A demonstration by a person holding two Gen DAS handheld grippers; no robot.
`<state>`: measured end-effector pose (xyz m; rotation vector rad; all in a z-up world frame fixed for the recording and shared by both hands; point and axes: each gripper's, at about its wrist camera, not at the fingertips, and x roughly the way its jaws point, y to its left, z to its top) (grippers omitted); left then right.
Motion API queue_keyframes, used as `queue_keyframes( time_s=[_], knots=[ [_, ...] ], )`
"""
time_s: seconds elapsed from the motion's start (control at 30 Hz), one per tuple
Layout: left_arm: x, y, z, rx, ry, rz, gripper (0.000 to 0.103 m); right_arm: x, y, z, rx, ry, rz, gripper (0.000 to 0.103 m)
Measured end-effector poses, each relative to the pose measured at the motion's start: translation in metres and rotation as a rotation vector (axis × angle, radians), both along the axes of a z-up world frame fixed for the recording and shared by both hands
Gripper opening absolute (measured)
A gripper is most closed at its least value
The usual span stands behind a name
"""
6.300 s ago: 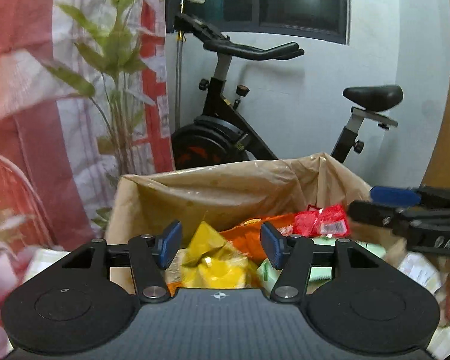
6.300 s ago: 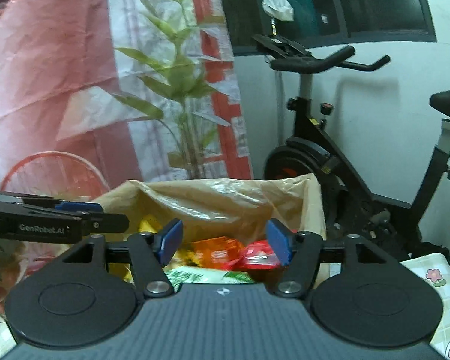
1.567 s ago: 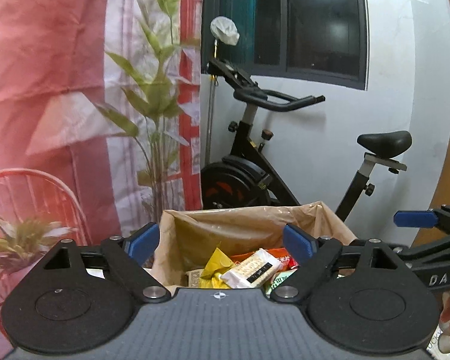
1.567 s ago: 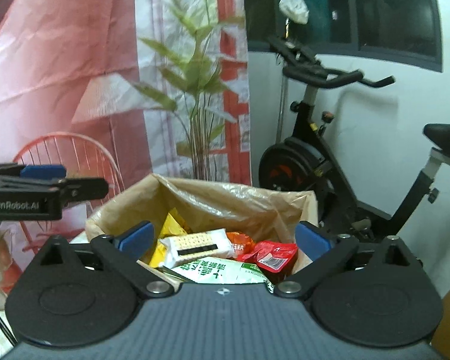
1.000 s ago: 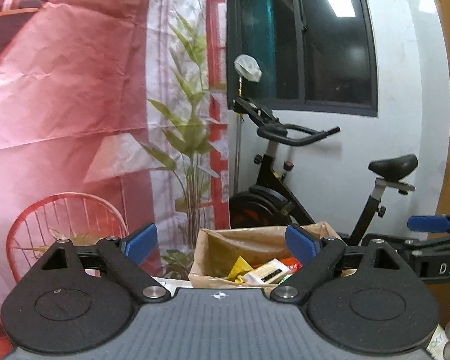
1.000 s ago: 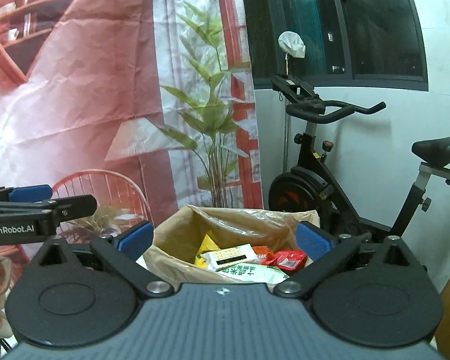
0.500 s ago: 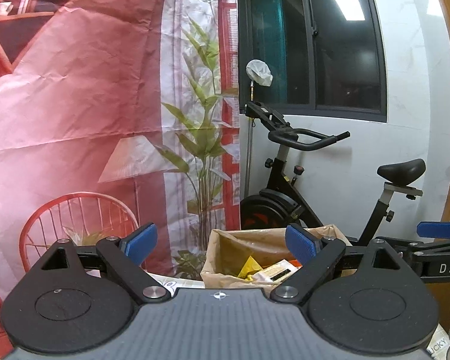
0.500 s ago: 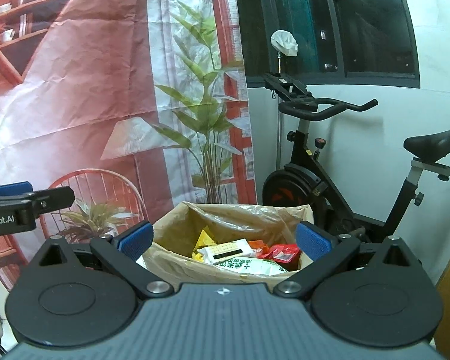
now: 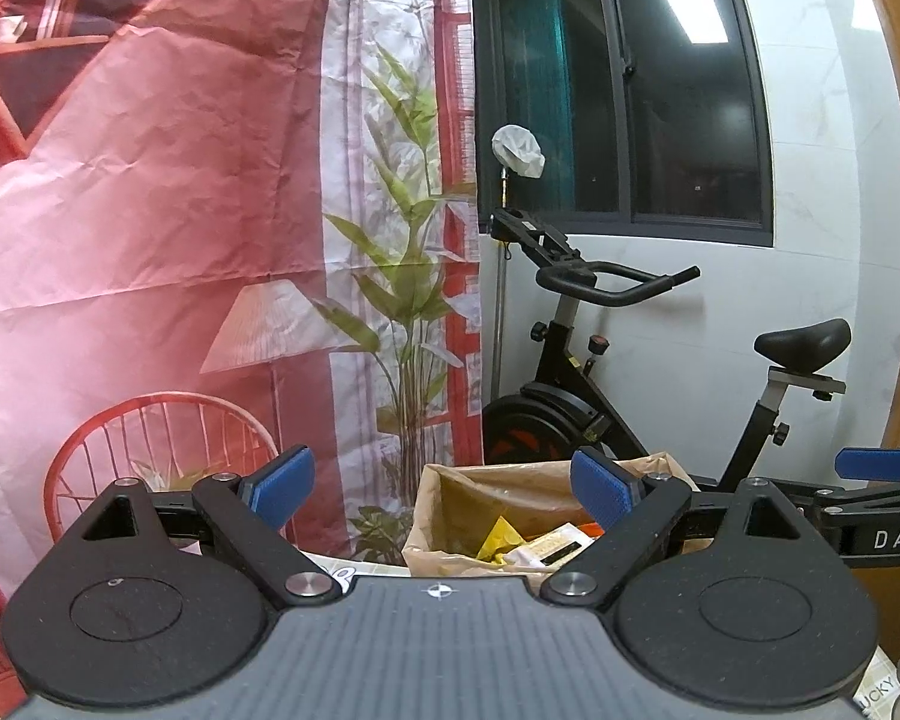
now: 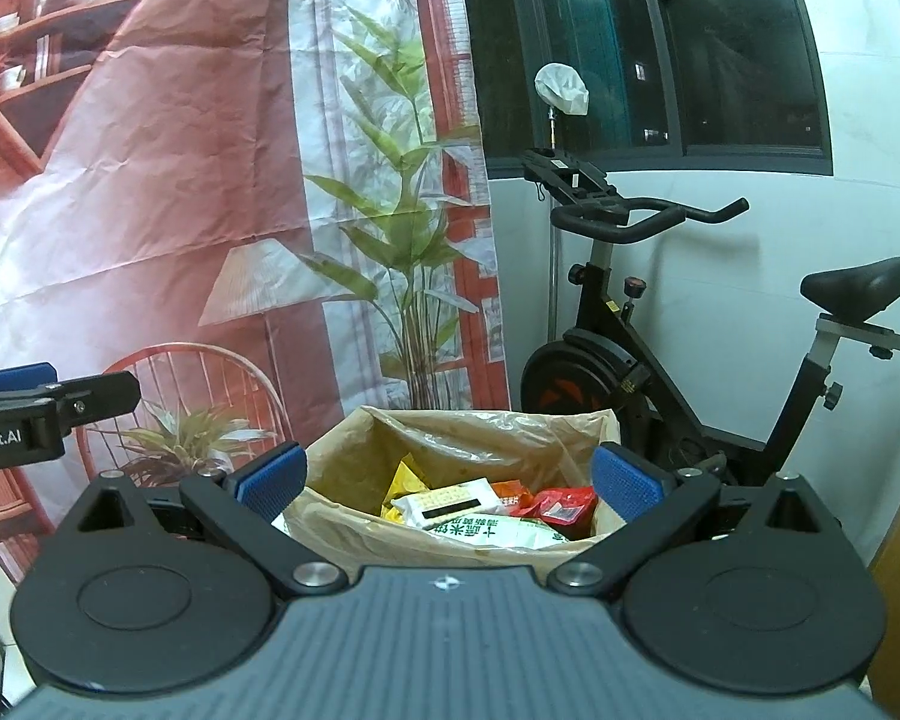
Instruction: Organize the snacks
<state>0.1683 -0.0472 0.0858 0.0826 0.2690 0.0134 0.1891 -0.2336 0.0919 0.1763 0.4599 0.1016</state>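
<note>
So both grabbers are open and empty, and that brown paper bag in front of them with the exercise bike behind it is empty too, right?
Not quite. The brown paper bag isn't empty: the right wrist view shows snack packets inside, including a white packet, a red one and a yellow one. The rest holds: the left grabber and right grabber are open and empty, with the exercise bike behind.

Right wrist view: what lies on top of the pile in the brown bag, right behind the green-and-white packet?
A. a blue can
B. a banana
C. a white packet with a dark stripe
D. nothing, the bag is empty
C: a white packet with a dark stripe lies across the top of the pile in the brown bag, just behind the green-and-white packet.
</note>
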Motion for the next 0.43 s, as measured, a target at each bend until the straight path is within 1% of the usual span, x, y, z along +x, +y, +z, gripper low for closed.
queue_keyframes(
  time_s=[0.3,0.43],
  knots=[
    [-0.0010,-0.0005,0.0002,-0.003,0.000,-0.007,0.094,-0.0022,-0.0015,0.0001,0.004,0.002,-0.004,0.103],
    [0.0009,0.0026,-0.0006,-0.018,0.017,-0.012,0.094,-0.0024,-0.0015,-0.0001,0.004,0.002,-0.005,0.103]
  ],
)
